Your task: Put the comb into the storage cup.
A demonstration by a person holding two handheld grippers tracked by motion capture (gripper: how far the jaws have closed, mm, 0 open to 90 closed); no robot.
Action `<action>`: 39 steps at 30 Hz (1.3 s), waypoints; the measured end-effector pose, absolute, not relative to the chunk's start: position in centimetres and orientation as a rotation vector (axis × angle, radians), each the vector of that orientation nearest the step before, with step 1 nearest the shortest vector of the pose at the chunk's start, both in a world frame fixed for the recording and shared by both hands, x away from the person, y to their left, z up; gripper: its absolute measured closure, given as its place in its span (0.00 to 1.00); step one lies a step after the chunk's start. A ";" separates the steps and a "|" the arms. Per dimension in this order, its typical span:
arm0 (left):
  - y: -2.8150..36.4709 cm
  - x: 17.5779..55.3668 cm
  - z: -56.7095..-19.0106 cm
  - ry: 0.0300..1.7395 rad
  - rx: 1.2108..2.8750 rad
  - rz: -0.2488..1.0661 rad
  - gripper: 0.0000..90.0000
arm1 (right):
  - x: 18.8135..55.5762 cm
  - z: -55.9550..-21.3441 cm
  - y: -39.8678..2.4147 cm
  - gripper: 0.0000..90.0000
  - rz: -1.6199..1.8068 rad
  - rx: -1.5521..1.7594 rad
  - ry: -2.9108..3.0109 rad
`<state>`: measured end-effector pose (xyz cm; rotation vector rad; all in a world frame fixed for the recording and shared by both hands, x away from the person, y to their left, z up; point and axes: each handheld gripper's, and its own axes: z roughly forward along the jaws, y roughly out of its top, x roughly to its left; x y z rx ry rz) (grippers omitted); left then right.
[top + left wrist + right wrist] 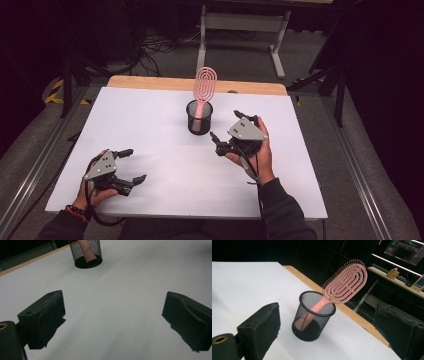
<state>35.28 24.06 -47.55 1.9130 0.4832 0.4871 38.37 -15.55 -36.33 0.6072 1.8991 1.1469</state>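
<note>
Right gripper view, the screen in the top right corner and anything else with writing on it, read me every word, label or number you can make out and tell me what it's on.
None can be read.
Monitor: it shows lit lines and panels, but they are too small and blurred to read.
Pink hairbrush: no lettering visible.
Black mesh cup: no label visible.
White table sheet: blank.

Black wire-mesh metal cup (314, 317), smooth pink plastic hairbrush (345, 285), matt white tabletop (150, 150) with wood edge.
</note>
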 end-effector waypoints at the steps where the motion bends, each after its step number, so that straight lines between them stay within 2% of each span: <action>1: 24.1 35.3 -47.6 0.486 1.913 0.487 0.06 | 38.3 -36.4 -15.6 0.09 1.142 0.610 1.900; 39: 23.9 35.3 -47.6 0.495 1.914 0.484 0.05 | 35.4 -39.9 -19.8 0.09 1.138 0.608 1.898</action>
